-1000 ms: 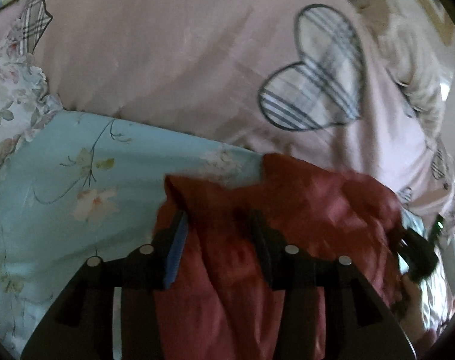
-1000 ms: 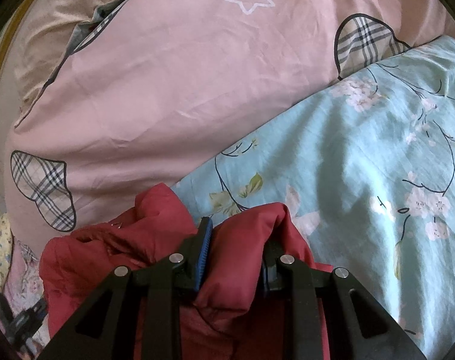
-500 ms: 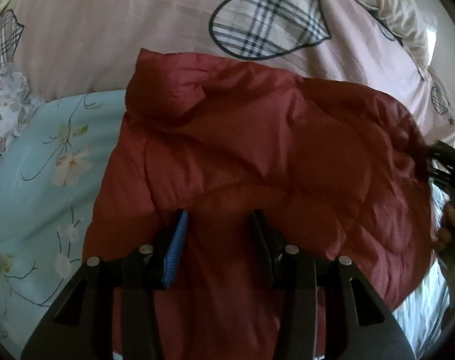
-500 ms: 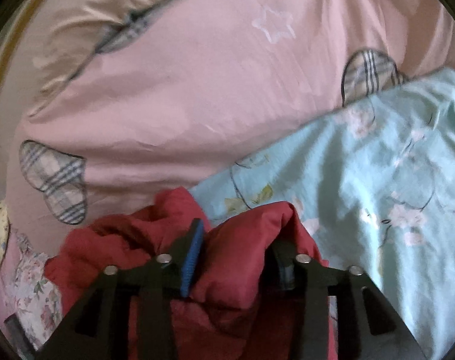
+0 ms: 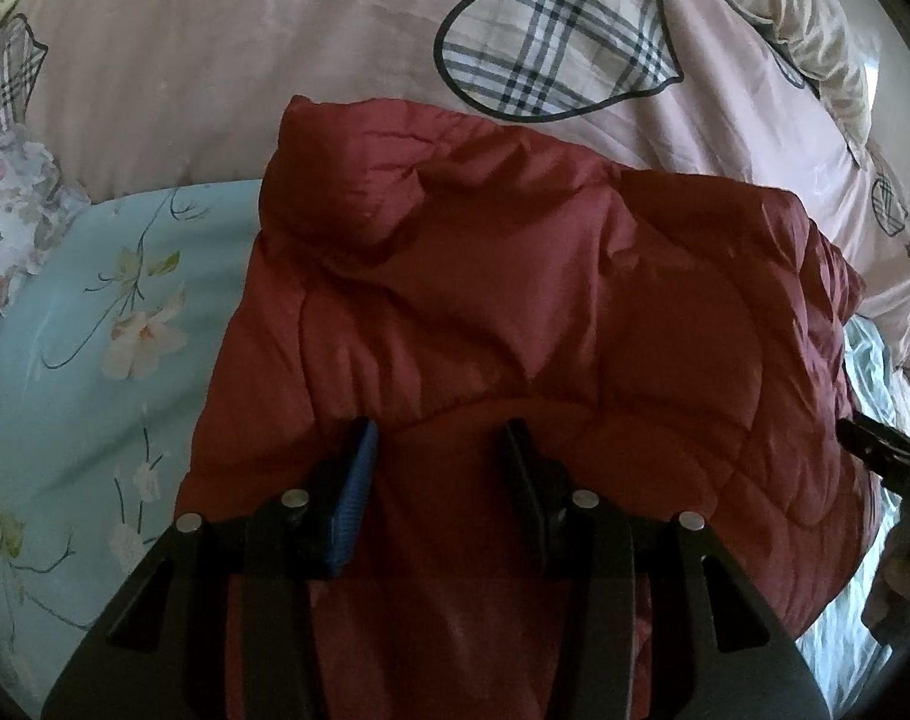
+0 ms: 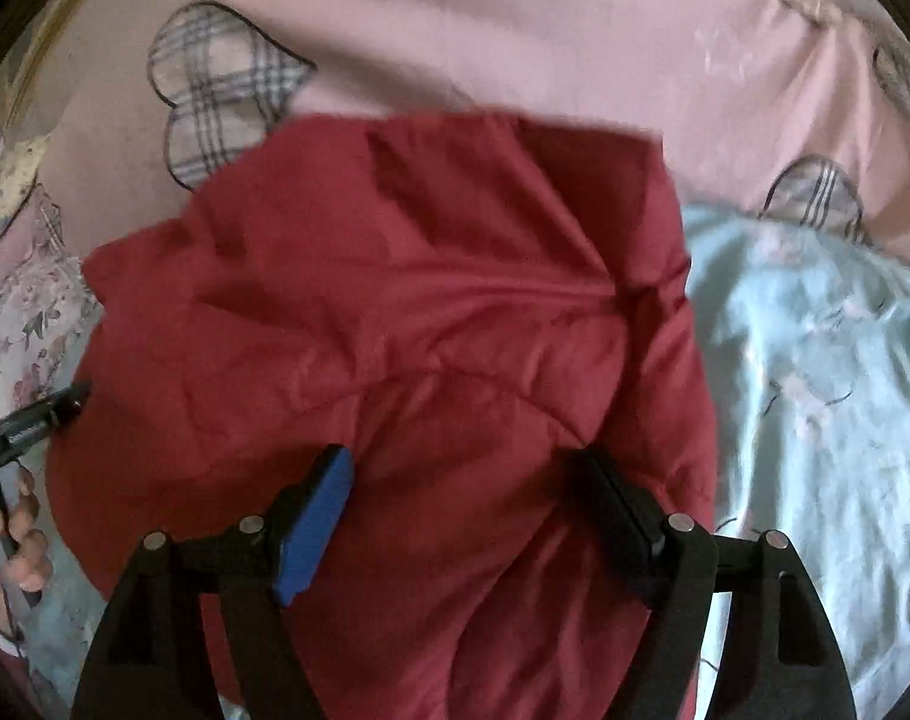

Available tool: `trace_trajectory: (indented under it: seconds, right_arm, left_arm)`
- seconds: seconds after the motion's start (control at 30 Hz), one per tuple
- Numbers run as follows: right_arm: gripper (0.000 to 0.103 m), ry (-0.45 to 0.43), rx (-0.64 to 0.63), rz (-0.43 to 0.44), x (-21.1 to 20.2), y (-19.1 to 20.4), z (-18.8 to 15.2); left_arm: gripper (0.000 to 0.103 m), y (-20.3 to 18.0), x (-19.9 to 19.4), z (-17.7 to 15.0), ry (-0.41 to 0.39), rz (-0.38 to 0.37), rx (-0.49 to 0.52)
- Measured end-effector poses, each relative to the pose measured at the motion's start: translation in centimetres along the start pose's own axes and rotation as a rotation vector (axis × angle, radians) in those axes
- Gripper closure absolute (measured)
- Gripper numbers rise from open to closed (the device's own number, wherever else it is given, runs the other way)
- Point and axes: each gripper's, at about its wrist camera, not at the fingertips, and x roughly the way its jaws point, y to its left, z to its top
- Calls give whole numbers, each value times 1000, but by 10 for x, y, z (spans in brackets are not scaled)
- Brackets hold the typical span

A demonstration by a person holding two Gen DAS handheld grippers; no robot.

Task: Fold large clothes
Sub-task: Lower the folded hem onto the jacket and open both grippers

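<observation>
A dark red quilted jacket [image 5: 514, 276] lies spread over the bed, its far edge on the pink duvet. My left gripper [image 5: 440, 444] sits at the jacket's near edge with red cloth filling the narrow gap between its pads, shut on it. In the right wrist view the same jacket [image 6: 425, 300] lies under my right gripper [image 6: 463, 480]. Its jaws are opening and stand wide, the padding bulges up between them, and neither pad presses on it. Each gripper shows at the edge of the other's view: the right one [image 5: 874, 450], the left one [image 6: 35, 420].
A pink duvet [image 5: 275, 30] with plaid hearts covers the far part of the bed. A light blue floral sheet [image 5: 95, 330] lies on both sides of the jacket [image 6: 814, 390]. A person's hand [image 6: 17, 528] holds the left gripper's handle.
The jacket was bunched up in both grippers and now lies spread flat over the bed. The right jaws have widened and let go of their fold. The left grip looks unchanged.
</observation>
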Motion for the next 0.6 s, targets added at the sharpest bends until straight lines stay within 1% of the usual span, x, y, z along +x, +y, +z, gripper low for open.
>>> trace_trajectory:
  seconds: [0.07,0.23,0.4,0.6]
  right_arm:
    - [24,16,39,6,8,-9,6]
    - [21,34,126,28,26,-26,15]
    - [21,27,126,29,23,-24,16]
    - [21,-22,125,38,0,-26,12]
  left_arm:
    - [60,5,4,3,6,0,-8]
    - [60,12,20,13,17,33,-18]
    - [60,15,22,17,33,24,-47]
    - [60,25,0,16,17,-24,-85]
